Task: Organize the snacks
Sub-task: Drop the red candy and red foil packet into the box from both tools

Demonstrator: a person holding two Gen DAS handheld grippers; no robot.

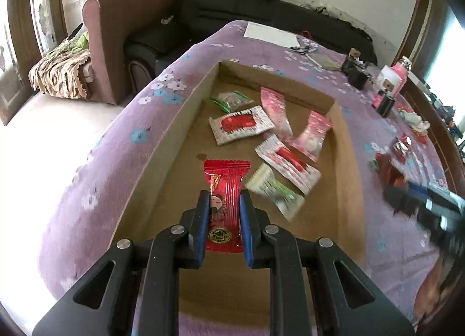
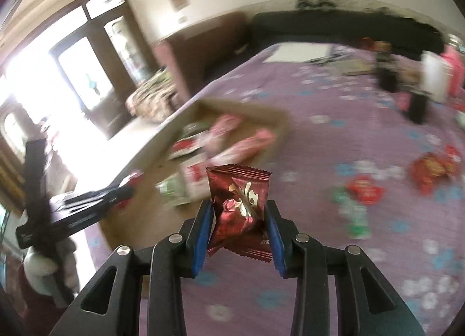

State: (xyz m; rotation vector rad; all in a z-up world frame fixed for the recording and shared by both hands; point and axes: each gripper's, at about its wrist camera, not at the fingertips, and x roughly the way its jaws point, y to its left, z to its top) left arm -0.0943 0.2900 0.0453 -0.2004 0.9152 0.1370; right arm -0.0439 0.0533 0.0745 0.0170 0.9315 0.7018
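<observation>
My left gripper [image 1: 225, 195] is shut on a bright red snack packet [image 1: 225, 187] with a cartoon face, held over the near part of a shallow cardboard tray [image 1: 174, 144]. Several packets lie in the tray: a red-and-white one [image 1: 241, 124], pink ones [image 1: 276, 109], a green-and-white one [image 1: 274, 189]. My right gripper [image 2: 239, 205] is shut on a dark red foil packet [image 2: 241, 205] with gold writing, above the purple cloth to the right of the tray [image 2: 276, 120]. The left gripper [image 2: 87, 205] shows at the left of the right wrist view.
The table wears a purple flowered cloth [image 1: 162, 94]. Loose red and green packets [image 2: 363, 190] lie on it right of the tray. Small black boxes and a pink carton [image 1: 389, 80] stand at the far right. A white sheet [image 1: 270, 34] lies at the far end. Sofas stand behind.
</observation>
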